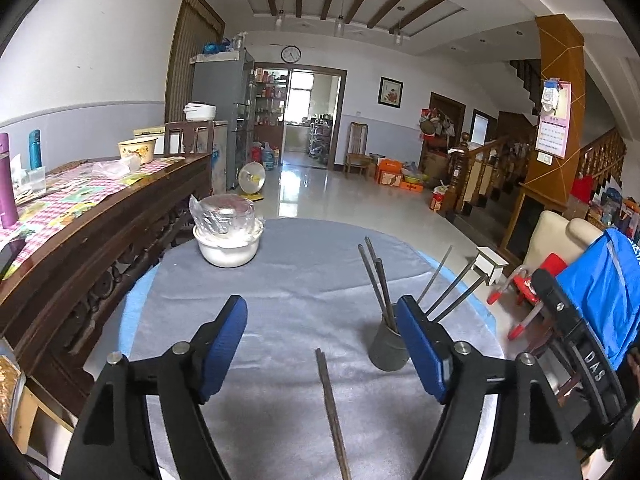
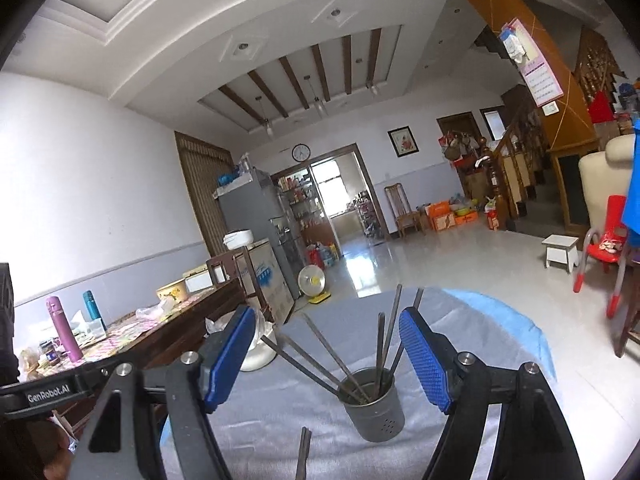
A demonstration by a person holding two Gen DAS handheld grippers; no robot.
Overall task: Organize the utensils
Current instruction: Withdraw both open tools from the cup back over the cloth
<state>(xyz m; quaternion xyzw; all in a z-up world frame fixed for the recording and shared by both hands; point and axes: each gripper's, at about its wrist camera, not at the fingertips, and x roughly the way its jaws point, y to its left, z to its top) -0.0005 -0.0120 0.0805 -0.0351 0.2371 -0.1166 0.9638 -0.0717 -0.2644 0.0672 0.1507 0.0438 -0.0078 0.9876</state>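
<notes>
A grey metal utensil cup stands on the round table with several dark chopsticks leaning in it. A pair of chopsticks lies flat on the grey cloth, in front of the cup. My left gripper is open, with the lying pair below its gap and the cup just inside its right finger. My right gripper is open too, level, with the cup and standing chopsticks seen between its blue pads, untouched.
A white bowl with a plastic-wrapped lid sits at the table's far left. A dark wooden sideboard with bottles stands left. The right gripper's black body is at the left view's right edge. Tiled floor, a small stool and chairs lie beyond.
</notes>
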